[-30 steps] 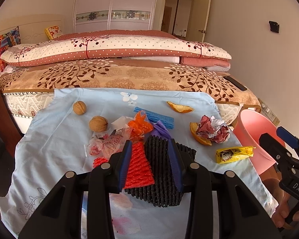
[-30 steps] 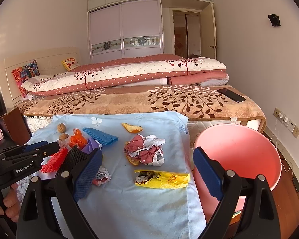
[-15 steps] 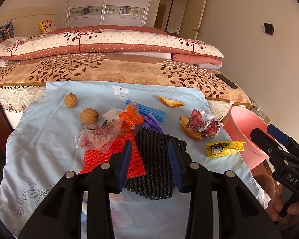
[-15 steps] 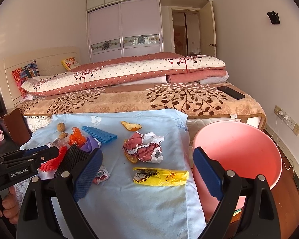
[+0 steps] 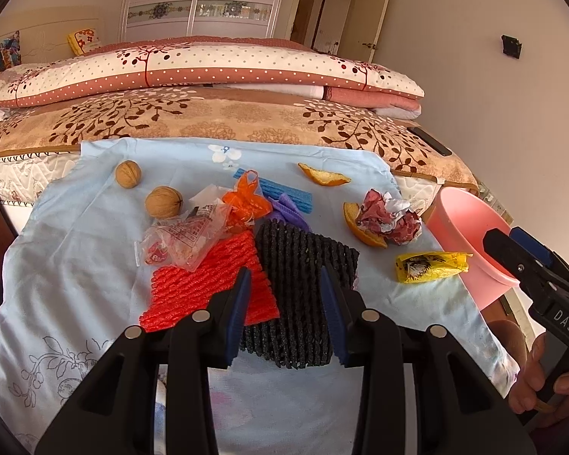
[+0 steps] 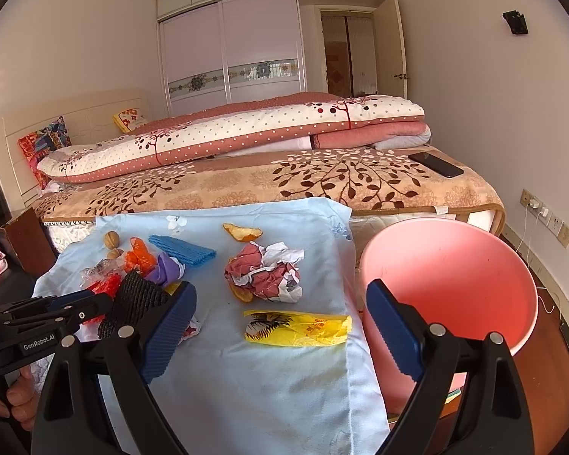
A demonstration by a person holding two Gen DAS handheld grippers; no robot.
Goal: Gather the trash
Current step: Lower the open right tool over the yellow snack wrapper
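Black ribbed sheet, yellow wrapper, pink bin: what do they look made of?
The black ribbed sheet looks like matte foam netting: open mesh ribs, limp shape. The yellow wrapper seems glossy printed plastic film, crinkled and shiny. The pink bin appears smooth moulded plastic with an even, slightly satin wall.

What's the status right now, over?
Left hand-held gripper shut on black foam net. Right hand-held gripper open, empty. Pink plastic bin unobstructed.

right claw (image 6: 280, 331) open above yellow wrapper (image 6: 297, 328).
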